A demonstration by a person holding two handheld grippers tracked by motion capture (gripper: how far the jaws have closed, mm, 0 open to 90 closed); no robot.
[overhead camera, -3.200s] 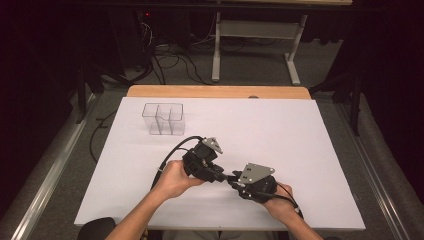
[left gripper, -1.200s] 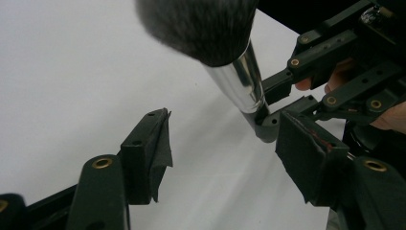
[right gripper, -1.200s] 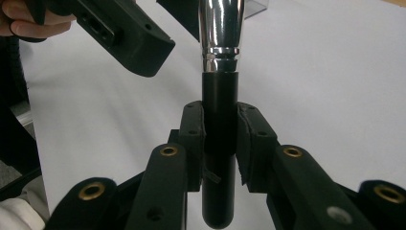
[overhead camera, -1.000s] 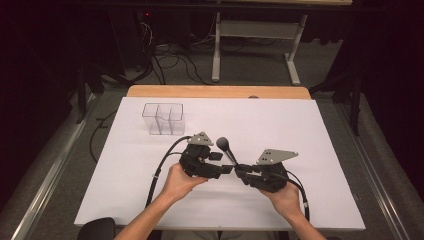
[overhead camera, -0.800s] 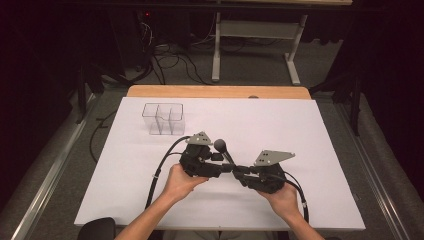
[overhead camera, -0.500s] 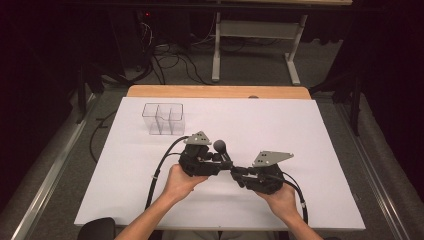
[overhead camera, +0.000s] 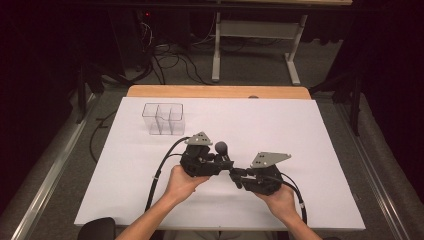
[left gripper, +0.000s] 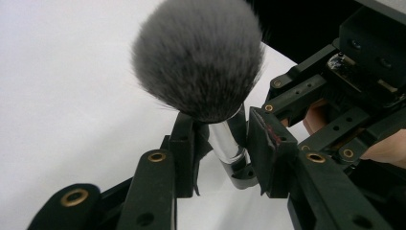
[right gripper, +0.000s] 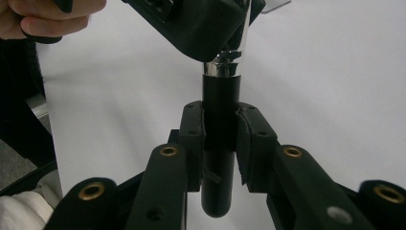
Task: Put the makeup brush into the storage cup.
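Brush bristles, right tongs clamping handle

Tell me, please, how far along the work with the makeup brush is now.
Done: the right hand-held gripper holds the makeup brush by its black handle. In hand: the left hand-held gripper has just been closing on its silver ferrule, a handover. Left: probably placing it in the clear organizer, which looks empty.

The brush has soft, matt grey bristles and a glossy metal ferrule. Its black handle looks smooth, probably plastic.
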